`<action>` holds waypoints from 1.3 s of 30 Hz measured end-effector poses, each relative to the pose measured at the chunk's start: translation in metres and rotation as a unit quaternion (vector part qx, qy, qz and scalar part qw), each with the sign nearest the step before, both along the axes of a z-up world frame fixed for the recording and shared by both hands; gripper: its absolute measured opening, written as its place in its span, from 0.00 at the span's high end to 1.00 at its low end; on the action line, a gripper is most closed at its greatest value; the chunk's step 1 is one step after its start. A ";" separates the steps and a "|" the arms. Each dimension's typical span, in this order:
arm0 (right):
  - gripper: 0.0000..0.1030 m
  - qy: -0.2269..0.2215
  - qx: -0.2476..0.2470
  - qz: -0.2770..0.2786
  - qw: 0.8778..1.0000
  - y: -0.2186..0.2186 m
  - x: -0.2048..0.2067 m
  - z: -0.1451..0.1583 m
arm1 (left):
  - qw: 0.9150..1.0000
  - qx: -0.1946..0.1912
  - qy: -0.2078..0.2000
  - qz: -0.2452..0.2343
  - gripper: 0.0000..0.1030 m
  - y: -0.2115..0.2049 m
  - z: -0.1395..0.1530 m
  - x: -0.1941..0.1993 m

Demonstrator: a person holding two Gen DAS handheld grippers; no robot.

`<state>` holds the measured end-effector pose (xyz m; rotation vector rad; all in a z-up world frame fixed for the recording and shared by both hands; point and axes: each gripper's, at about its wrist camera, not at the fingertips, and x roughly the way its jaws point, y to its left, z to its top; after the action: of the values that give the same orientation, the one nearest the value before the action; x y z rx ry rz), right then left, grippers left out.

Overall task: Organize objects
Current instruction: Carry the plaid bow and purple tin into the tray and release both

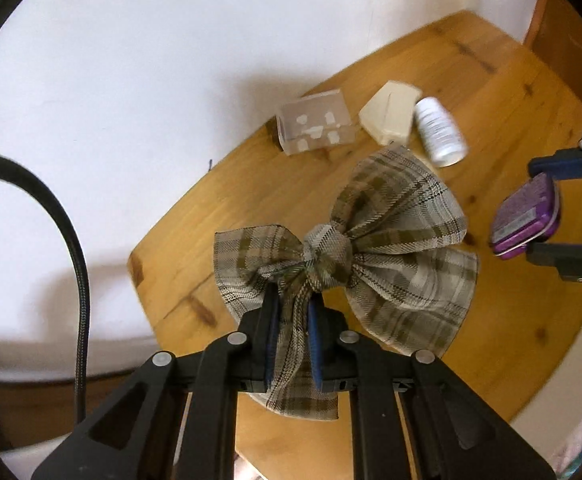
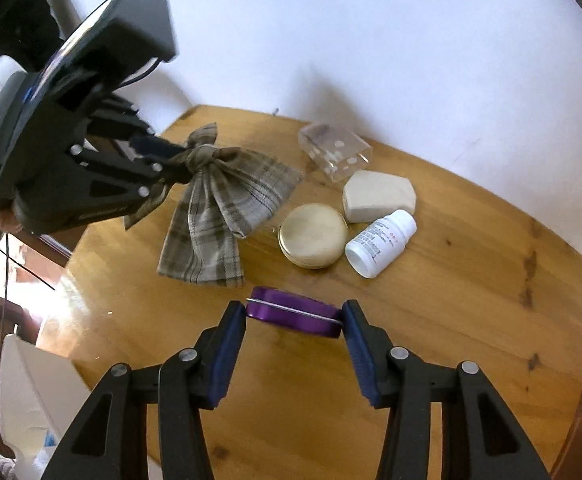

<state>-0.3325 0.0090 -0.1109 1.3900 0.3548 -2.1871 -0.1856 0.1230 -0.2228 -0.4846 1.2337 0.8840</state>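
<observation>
Plaid fabric bow [image 1: 347, 256] clamped by its tail in your left hand-held gripper [image 1: 293, 316], lifted above the table [image 2: 451, 320].
Your right hand-held gripper [image 2: 295, 316] grasps the purple tin [image 2: 291, 311] nearby; beyond lie a gold tin [image 2: 313, 236], white bottle [image 2: 379, 242], cream block [image 2: 379, 196] and clear box [image 2: 333, 152].

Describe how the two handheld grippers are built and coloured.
Both are matte black plastic linkages with triangular cut-outs and round silver pivot pins. The left gripper and the right gripper carry ribbed dark-blue pads on their fingers. A braided black cable loops beside the left one. From the right wrist view, the left unit's boxy black housing with a white part shows.
</observation>
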 end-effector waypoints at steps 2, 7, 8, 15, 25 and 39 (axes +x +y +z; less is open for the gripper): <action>0.51 0.008 -0.005 0.001 1.000 0.001 0.009 0.010 | 1.000 0.007 -0.010 0.006 0.87 -0.019 0.014 -0.007; 0.51 0.021 -0.018 0.002 1.000 -0.007 0.028 0.036 | 0.999 0.024 -0.030 0.019 0.87 -0.040 0.047 -0.034; 0.51 0.025 -0.021 0.001 0.999 -0.007 0.032 0.042 | 0.999 0.027 -0.033 0.019 0.87 -0.042 0.053 -0.039; 0.51 0.062 -0.042 0.007 0.997 0.024 0.061 0.102 | 0.997 0.030 -0.058 0.038 0.87 -0.070 0.110 -0.045; 0.51 0.125 -0.072 0.015 0.989 0.043 0.145 0.183 | 0.992 0.017 -0.088 0.093 0.87 -0.159 0.152 -0.069; 0.51 0.112 -0.069 -0.014 0.991 0.051 0.241 0.185 | 0.979 -0.027 -0.114 0.165 0.86 -0.253 0.119 -0.106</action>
<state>-0.0919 0.0602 0.0744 1.0852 0.2581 -2.3494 -0.2917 -0.1302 -0.1037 -0.8271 0.9834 1.0439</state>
